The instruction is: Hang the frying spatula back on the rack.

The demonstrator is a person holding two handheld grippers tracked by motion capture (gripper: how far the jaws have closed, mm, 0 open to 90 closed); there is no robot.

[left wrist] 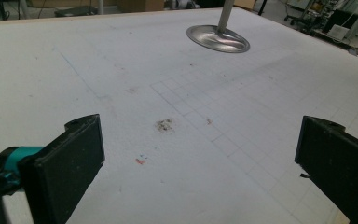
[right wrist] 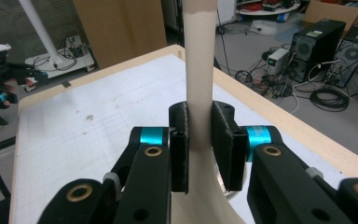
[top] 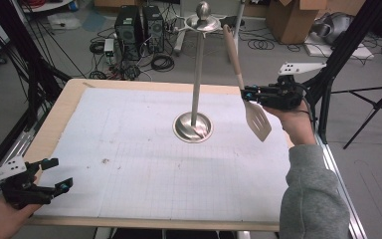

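My right gripper (top: 246, 93) is shut on the beige handle of a slotted spatula (top: 235, 59), which stands nearly upright with its blade (top: 257, 119) hanging down over the table's right side. In the right gripper view both pads of the right gripper (right wrist: 200, 135) press on the spatula handle (right wrist: 200, 70). A steel stand (top: 197, 74) with a round base (top: 193, 127) and a knobbed top rises from the table's middle, just left of the spatula. The left gripper (top: 59, 174) rests open at the near left corner, and in its own view the left gripper (left wrist: 200, 158) has nothing between its jaws.
A white gridded mat (top: 144, 149) covers the wooden table (top: 64, 99). The stand's base (left wrist: 218, 38) lies far ahead of the left gripper. Computer towers (top: 139, 27), cables and cardboard boxes (top: 298, 17) sit on the floor beyond. Black tripod legs (top: 373, 107) stand at the right.
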